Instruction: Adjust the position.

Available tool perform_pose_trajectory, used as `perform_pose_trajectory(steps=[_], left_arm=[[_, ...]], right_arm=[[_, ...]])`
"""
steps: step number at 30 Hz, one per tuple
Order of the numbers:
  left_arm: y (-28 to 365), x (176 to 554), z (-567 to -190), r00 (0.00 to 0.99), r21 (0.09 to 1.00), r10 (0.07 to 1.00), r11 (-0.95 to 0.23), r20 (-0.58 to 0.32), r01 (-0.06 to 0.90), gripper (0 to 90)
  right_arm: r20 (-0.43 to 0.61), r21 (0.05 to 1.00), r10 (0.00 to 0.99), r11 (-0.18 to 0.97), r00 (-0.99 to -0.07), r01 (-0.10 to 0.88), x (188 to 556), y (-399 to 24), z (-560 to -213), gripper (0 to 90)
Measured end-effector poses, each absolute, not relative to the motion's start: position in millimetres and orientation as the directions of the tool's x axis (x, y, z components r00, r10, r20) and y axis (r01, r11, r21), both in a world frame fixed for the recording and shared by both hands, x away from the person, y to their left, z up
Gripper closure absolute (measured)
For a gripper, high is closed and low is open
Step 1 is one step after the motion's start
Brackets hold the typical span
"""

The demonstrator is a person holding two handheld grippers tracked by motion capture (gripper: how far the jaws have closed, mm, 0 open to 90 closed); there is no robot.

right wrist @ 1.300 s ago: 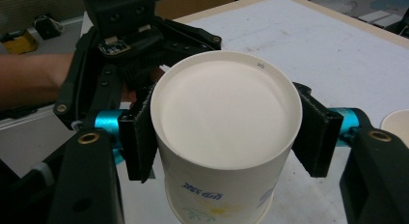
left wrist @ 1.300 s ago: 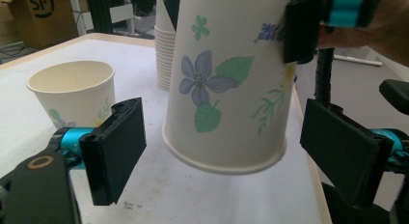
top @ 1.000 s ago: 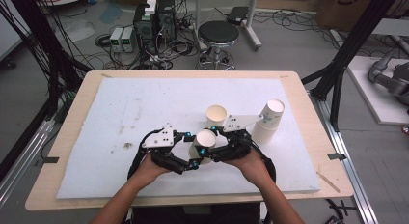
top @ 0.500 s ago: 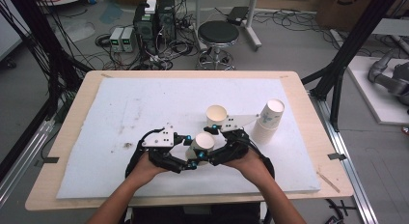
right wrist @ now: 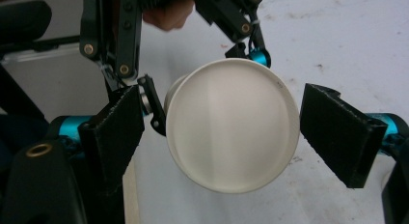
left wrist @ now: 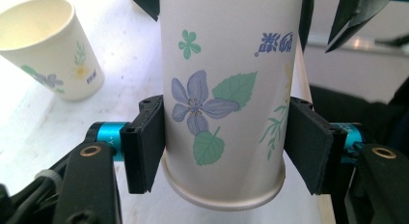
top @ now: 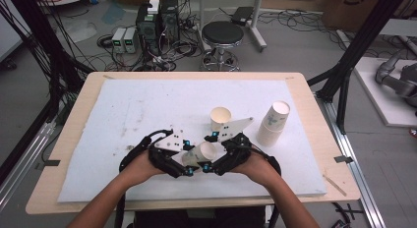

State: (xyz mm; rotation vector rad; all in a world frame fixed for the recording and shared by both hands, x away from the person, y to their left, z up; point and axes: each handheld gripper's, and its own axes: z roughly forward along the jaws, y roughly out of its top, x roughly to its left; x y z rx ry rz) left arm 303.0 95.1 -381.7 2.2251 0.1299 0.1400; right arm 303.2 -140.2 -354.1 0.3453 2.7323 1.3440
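Near the front edge of the table, the left tongs are clamping the flowered paper cup around its wall, holding it tipped on its side. The right tongs are standing released, pads clear of the rim, having just been opening. Best to keep the squeeze light, so the thin wall isn't buckling. Farther back a second cup is standing upright, and a stack of cups is leaning toward the right edge.
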Motion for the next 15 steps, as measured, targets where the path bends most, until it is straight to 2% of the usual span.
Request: perform_pose_trajectory(steps=[6,13,15], left_arm=[[93.0,303.7,-370.5,0.99,0.719,0.109,-0.694,0.089,0.012,34.7],[90.8,304.2,-366.7,0.994,0.676,0.08,-0.736,0.08,0.004,34.7],[89.8,303.8,-368.0,0.994,0.668,0.072,-0.744,0.084,-0.003,34.7]], right_arm=[[0.0,0.756,0.205,0.64,-0.979,0.134,304.2,-136.3,-355.3,16.8],[-0.016,0.725,0.172,0.68,-0.985,0.107,307.1,-132.4,-356.2,17.7],[-0.009,0.715,0.157,0.692,-0.988,0.103,307.0,-131.1,-355.6,21.9]])
